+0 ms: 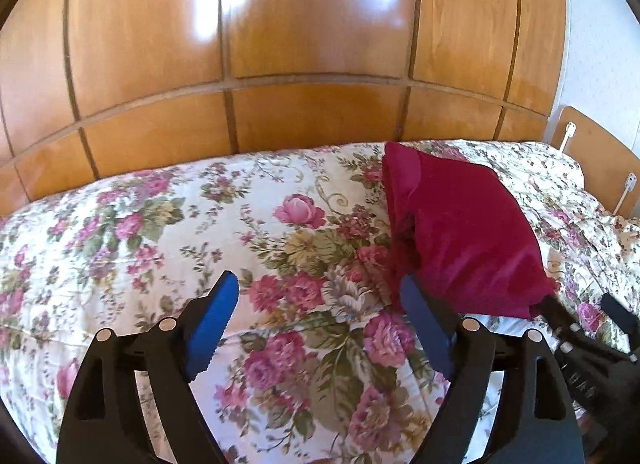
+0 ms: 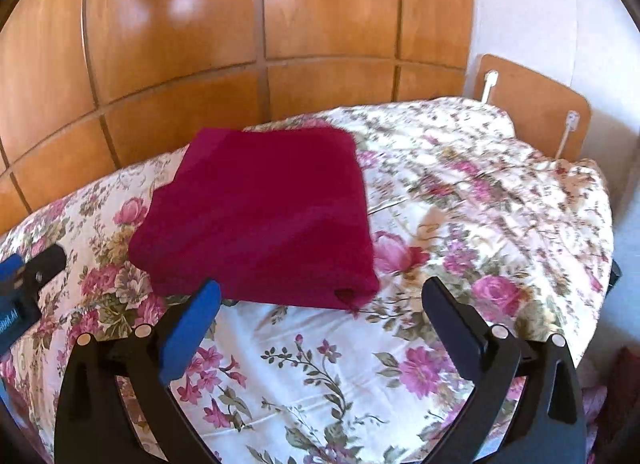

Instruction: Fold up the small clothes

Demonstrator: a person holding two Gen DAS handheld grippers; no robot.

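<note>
A dark red garment point(image 2: 264, 216) lies folded into a flat rectangle on the floral bedspread point(image 2: 320, 376). My right gripper point(image 2: 320, 304) is open and empty, just in front of the garment's near edge, its left blue pad point(image 2: 192, 328) close to that edge. My left gripper point(image 1: 320, 304) is open and empty over the bedspread point(image 1: 160, 224), left of the garment point(image 1: 460, 236), whose near-left corner lies by its right finger. The right gripper's fingers point(image 1: 592, 328) show at the garment's near-right corner in the left wrist view. The left gripper point(image 2: 20, 284) shows at the far left.
A wooden panelled wardrobe point(image 1: 312, 32) stands right behind the bed. A wooden headboard point(image 2: 536, 104) with white cables is at the far right, against a white wall. The bedspread is rumpled at the right.
</note>
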